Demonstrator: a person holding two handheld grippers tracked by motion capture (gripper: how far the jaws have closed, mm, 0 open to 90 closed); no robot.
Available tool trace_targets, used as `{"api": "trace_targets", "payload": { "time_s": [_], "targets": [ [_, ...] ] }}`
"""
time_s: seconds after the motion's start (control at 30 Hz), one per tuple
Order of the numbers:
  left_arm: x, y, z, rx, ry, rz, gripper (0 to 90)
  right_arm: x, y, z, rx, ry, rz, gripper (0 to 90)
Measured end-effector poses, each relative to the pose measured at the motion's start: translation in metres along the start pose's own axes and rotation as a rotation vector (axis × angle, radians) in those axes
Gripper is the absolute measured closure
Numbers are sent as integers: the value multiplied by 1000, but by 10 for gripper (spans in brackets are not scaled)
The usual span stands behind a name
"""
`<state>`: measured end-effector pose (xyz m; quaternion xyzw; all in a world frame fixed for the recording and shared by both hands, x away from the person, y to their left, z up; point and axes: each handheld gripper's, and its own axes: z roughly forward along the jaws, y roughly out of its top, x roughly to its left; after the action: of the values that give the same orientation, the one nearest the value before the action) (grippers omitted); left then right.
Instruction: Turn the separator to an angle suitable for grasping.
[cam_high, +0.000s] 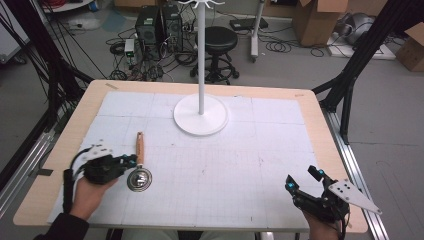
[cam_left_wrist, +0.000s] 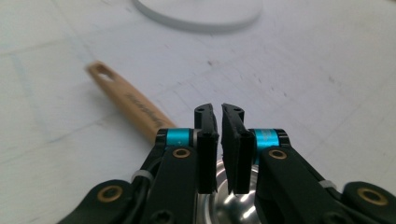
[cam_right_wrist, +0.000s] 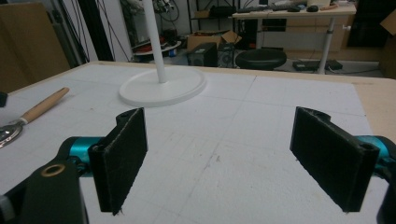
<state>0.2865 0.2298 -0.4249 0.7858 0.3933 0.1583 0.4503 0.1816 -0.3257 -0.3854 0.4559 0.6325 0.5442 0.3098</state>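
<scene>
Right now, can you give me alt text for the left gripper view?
The left gripper, jaws nearly together with nothing between them, hangs over a ladle's shiny metal bowl. Its wooden handle runs up-left across the white mat.

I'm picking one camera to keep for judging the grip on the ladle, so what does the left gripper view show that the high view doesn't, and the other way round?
Left gripper view alone: the narrow gap between the left gripper's fingers, nothing pinched in it, the ladle's shiny bowl just beneath, and printed lettering on the wooden handle.

High view alone: the whole ladle on the white mat, the right gripper open and apart at the near right, and the stool and boxes beyond the table.

Shared: the ladle, the left gripper beside it, and the white stand's round base.
</scene>
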Motion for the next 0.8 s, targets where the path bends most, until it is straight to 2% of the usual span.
{"api": "trace_targets", "payload": {
  "time_s": [0.1,0.2,0.3,0.37,0.53,0.8],
  "targets": [
    [-5,-1,18,51,14,26,887,0,0,0,0,-1,3,174],
    [-6,-5,29,123,45,40,896,-1,0,-1,-1,-2,6,175],
    [-6,-6,29,133,60,46,897,-2,-1,-1,0,-1,8,174],
    [-5,-7,27,132,66,31,897,-1,0,0,-1,-1,3,174],
    [-5,-8,23,147,94,41,898,-1,0,0,-1,-1,1,174],
    [-2,-10,20,144,100,26,897,-1,0,-1,-1,0,6,175]
  ]
}}
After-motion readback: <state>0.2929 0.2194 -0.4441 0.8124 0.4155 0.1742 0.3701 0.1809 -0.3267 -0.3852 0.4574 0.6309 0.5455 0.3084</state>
